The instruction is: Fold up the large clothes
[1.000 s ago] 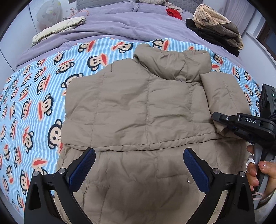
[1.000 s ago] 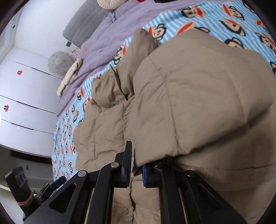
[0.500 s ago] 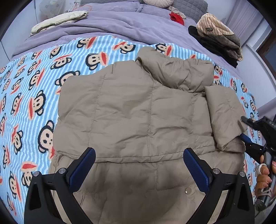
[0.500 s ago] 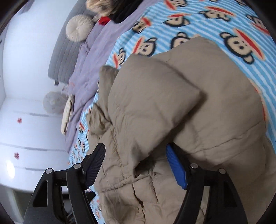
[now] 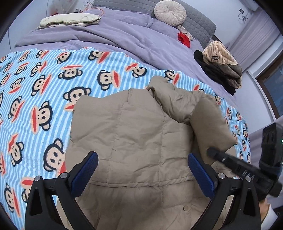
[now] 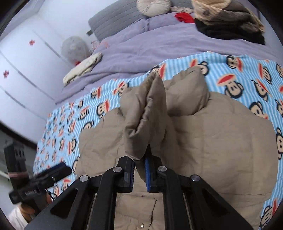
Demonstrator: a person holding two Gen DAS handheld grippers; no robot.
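A tan puffer jacket (image 5: 138, 134) lies back-up on a blue striped monkey-print blanket (image 5: 44, 85). Its right sleeve (image 5: 210, 127) is folded and lifted at the jacket's right side. My left gripper (image 5: 143, 173) is open and empty, hovering over the jacket's lower back. My right gripper (image 6: 139, 175) is shut on the sleeve's cuff (image 6: 139, 154) and holds the sleeve (image 6: 146, 113) up above the jacket body (image 6: 221, 145). It also shows in the left wrist view (image 5: 235, 166) at the sleeve's end.
A purple duvet (image 5: 106, 35) covers the far half of the bed. On it lie a cream folded garment (image 5: 69, 19), a round cushion (image 5: 169, 12), a red item (image 5: 184, 38) and a pile of dark and striped clothes (image 5: 221, 65). White wardrobe doors (image 6: 21, 67) stand at the left.
My right gripper opened half a second ago, then shut on the sleeve cuff and lifted the sleeve up. My left gripper stayed open and drew back, tilting up toward the headboard.
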